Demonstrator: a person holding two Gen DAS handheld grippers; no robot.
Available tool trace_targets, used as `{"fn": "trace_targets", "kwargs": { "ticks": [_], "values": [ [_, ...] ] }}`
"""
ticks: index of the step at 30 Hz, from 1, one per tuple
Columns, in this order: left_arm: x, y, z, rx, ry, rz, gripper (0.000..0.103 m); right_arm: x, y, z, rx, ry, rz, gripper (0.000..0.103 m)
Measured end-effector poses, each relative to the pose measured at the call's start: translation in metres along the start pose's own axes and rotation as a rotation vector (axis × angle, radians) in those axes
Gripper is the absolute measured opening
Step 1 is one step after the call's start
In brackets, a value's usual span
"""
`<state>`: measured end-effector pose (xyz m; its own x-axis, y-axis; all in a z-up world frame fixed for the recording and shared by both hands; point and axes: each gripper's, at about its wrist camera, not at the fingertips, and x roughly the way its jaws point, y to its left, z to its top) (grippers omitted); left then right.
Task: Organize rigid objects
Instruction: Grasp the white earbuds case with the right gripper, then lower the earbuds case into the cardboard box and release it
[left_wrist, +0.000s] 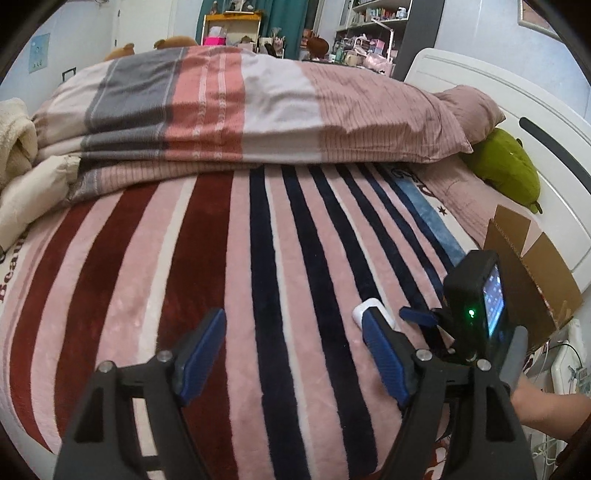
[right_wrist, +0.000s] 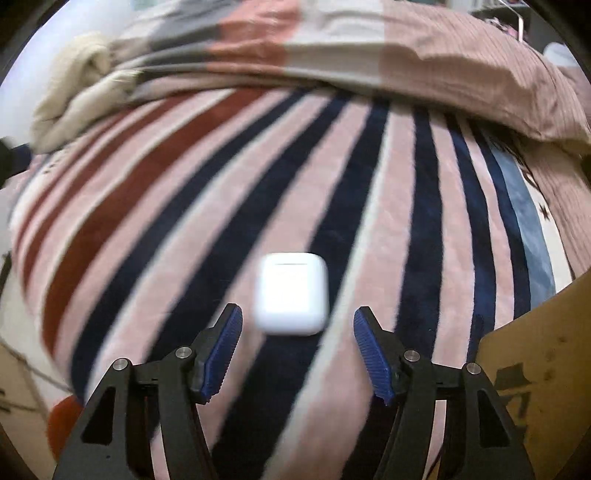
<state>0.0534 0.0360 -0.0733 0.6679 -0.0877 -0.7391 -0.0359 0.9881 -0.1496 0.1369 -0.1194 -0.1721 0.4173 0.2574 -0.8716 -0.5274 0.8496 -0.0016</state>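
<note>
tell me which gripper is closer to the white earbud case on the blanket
Right. The right gripper is open directly in front of the white earbud case, nearly straddling it. The left gripper is open off to its left.

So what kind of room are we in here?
Most likely a bedroom: a bed with a striped blanket, a folded duvet and a white headboard, with cluttered shelves behind. A small white case lies on the blanket.
</note>
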Motion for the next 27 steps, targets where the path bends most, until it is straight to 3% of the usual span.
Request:
{"fn": "trace_targets", "kwargs": {
  "ticks": [4, 6, 10, 13, 22, 27],
  "values": [
    [0.003, -0.002, -0.002, -0.001, 0.008, 0.004, 0.073, 0.01, -0.002, 0.001, -0.031, -0.018, 0.002, 0.057],
    [0.002, -0.004, -0.001, -0.003, 0.008, 0.001, 0.073, 0.01, 0.004, 0.002, -0.083, -0.032, 0.011, 0.04],
    [-0.006, -0.009, 0.0, 0.005, 0.003, -0.002, 0.073, 0.009, 0.013, 0.003, -0.143, -0.034, -0.011, 0.039],
    [-0.013, -0.011, 0.002, 0.004, 0.0, -0.017, 0.073, -0.002, 0.013, 0.005, -0.133, -0.065, 0.02, 0.039],
    [-0.043, -0.042, 0.026, 0.02, -0.023, -0.226, 0.072, -0.112, 0.04, 0.015, -0.225, -0.272, 0.219, 0.039],
    [-0.048, -0.082, 0.045, 0.046, -0.017, -0.374, 0.055, -0.167, 0.028, 0.012, -0.209, -0.364, 0.266, 0.039]
  ]
}}
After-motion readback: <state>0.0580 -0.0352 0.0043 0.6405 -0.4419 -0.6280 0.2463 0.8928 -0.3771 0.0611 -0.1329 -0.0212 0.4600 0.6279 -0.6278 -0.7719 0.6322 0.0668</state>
